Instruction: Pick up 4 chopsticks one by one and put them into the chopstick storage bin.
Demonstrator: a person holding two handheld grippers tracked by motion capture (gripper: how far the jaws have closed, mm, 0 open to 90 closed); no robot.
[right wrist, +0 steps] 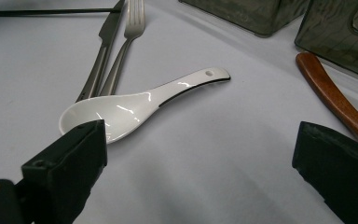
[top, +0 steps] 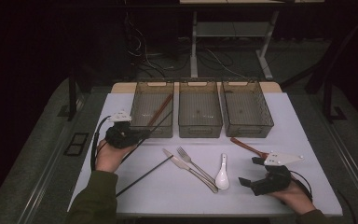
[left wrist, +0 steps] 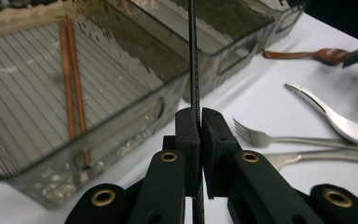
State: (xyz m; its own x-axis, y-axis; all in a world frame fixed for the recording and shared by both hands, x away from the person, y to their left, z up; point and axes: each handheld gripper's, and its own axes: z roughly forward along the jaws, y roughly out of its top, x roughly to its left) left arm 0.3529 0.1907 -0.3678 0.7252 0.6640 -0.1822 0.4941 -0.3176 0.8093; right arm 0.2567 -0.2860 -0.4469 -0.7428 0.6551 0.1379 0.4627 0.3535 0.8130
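My left gripper is shut on a thin black chopstick, which slants up from the jaws over the front of the left clear bin. A pair of brown chopsticks lies in that bin. A second black chopstick lies on the white table. My right gripper rests open at the front right, and a white ceramic spoon lies just past its left jaw.
A fork and a knife lie side by side mid-table. A wooden spoon lies before the right bin. The middle bin holds nothing.
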